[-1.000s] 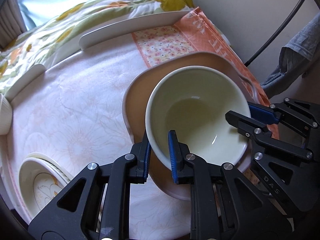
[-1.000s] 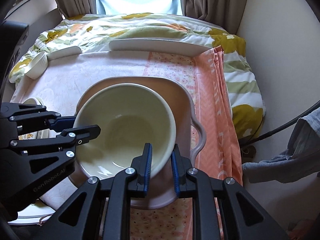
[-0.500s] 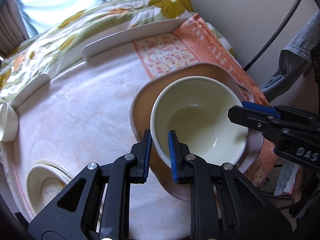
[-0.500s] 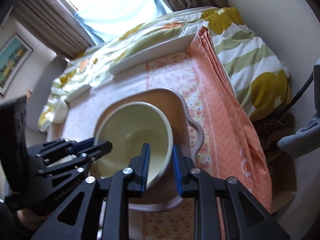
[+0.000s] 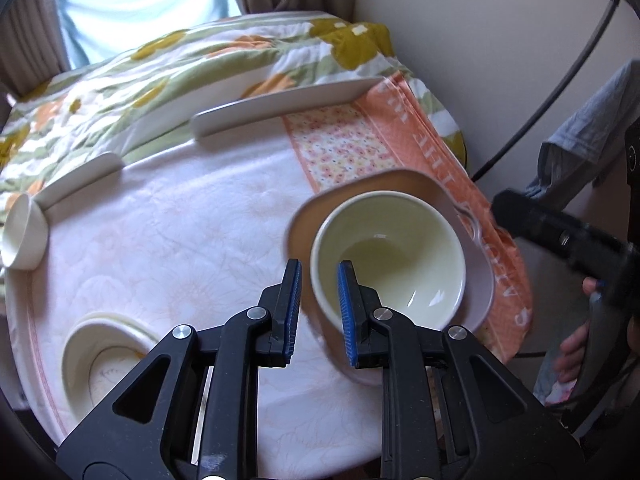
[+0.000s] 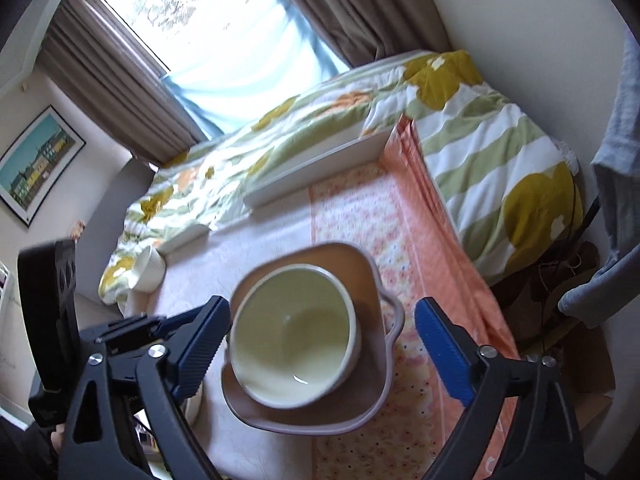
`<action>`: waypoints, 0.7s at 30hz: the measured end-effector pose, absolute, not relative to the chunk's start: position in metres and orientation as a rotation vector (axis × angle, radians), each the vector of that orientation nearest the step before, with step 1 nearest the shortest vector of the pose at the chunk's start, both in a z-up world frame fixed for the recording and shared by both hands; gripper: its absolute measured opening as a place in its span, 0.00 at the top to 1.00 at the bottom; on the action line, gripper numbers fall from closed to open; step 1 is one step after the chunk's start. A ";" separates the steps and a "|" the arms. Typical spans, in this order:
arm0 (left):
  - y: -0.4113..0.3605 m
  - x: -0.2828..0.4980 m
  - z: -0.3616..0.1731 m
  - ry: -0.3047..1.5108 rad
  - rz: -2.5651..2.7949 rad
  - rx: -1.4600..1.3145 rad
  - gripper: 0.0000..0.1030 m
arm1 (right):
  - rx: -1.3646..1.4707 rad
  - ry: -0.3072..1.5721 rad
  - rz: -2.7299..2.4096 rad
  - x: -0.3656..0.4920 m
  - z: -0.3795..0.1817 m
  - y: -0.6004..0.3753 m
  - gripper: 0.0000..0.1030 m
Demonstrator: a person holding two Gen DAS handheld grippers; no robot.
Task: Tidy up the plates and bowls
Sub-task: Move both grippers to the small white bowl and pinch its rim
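On bed, cream bowl [image 5: 394, 256] sits inside brown-rimmed plate [image 6: 362, 268]; left hand-held gripper [image 5: 318, 308] pinching bowl's near rim; right hand-held gripper [image 6: 322, 344] opening, jaws spread wide either side of bowl, pads clear of it

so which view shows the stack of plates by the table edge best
The left wrist view: the stacked plates sit lower left on the white cloth, rim and patterned centre visible, partly cut off by the left gripper. In the right wrist view they are almost wholly hidden behind the gripper bodies.
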State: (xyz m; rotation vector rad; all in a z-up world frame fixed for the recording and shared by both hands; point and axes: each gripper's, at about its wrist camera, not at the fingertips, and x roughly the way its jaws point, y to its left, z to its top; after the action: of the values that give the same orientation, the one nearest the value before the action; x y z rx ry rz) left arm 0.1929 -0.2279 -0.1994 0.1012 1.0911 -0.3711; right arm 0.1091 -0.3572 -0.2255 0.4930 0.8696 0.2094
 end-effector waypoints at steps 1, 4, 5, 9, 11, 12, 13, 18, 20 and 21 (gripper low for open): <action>-0.223 0.191 -0.195 1.087 -0.365 0.082 0.84 | 0.495 0.860 0.210 0.109 -0.222 -0.358 0.08; -0.203 0.184 -0.181 1.067 -0.348 0.016 0.74 | 0.487 0.826 0.225 0.108 -0.206 -0.355 0.02; -0.197 0.181 -0.176 1.057 -0.342 -0.003 0.63 | 0.480 0.815 0.241 0.108 -0.199 -0.352 0.02; -0.170 0.168 -0.154 1.000 -0.312 -0.086 0.00 | 0.443 0.781 0.294 0.109 -0.179 -0.334 0.02; -0.155 0.161 -0.145 0.977 -0.266 -0.095 0.00 | 0.425 0.768 0.333 0.111 -0.168 -0.320 0.02; -0.145 0.157 -0.140 0.960 -0.236 -0.102 0.00 | 0.414 0.765 0.353 0.113 -0.163 -0.313 0.02; -0.136 0.153 -0.136 0.951 -0.211 -0.112 0.00 | 0.395 0.762 0.380 0.115 -0.158 -0.304 0.02; -0.088 0.144 -0.118 0.909 -0.096 -0.172 0.00 | 0.263 0.732 0.485 0.126 -0.129 -0.253 0.02; -0.066 0.143 -0.110 0.890 -0.050 -0.193 0.00 | 0.217 0.721 0.529 0.131 -0.120 -0.231 0.02; -0.054 0.143 -0.107 0.884 -0.027 -0.203 0.00 | 0.192 0.720 0.549 0.135 -0.116 -0.218 0.02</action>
State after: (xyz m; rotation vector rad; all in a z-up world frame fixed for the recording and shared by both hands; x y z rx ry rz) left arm 0.1429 -0.0544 -0.1072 -0.2026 0.8840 -0.0268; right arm 0.1350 -0.2180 -0.1157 0.1921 0.7199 0.5493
